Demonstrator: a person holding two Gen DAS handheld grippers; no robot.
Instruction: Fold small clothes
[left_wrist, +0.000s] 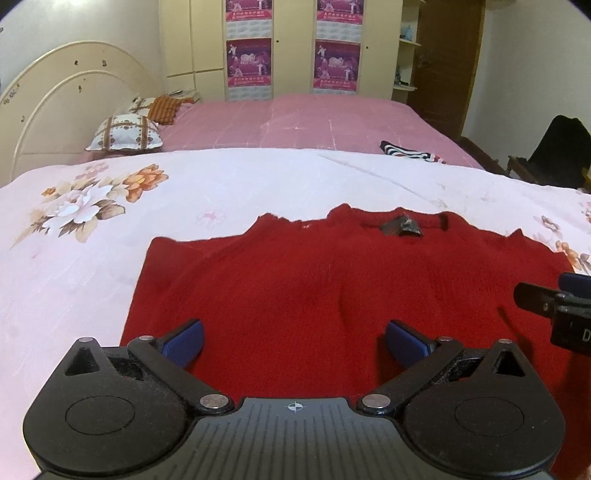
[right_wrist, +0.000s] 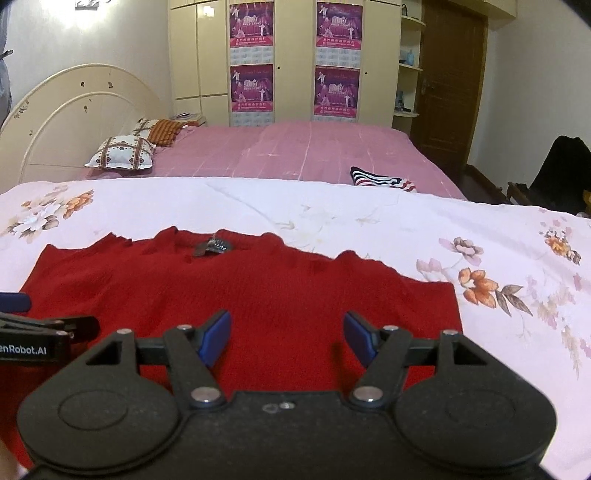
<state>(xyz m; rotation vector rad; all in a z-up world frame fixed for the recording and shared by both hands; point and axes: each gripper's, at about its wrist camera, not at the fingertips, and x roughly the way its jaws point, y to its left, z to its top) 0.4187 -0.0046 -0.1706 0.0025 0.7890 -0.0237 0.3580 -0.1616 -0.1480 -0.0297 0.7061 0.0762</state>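
A red knit sweater (left_wrist: 314, 280) lies flat on the white floral bedspread (left_wrist: 92, 258), collar with a dark label (left_wrist: 400, 227) at the far side. My left gripper (left_wrist: 293, 341) is open and empty over the sweater's near left part. The sweater also shows in the right wrist view (right_wrist: 258, 288), with its label (right_wrist: 214, 246) at the far edge. My right gripper (right_wrist: 286, 338) is open and empty over the sweater's near right part. Each gripper shows at the edge of the other's view: the right one (left_wrist: 554, 306), the left one (right_wrist: 44, 332).
The bedspread (right_wrist: 369, 229) covers the near half of a bed; a pink sheet (left_wrist: 295, 122) covers the far half. A striped garment (right_wrist: 380, 179) lies on the pink sheet at right. Pillows (left_wrist: 125, 133) lie by the cream headboard at left. Wardrobes stand behind.
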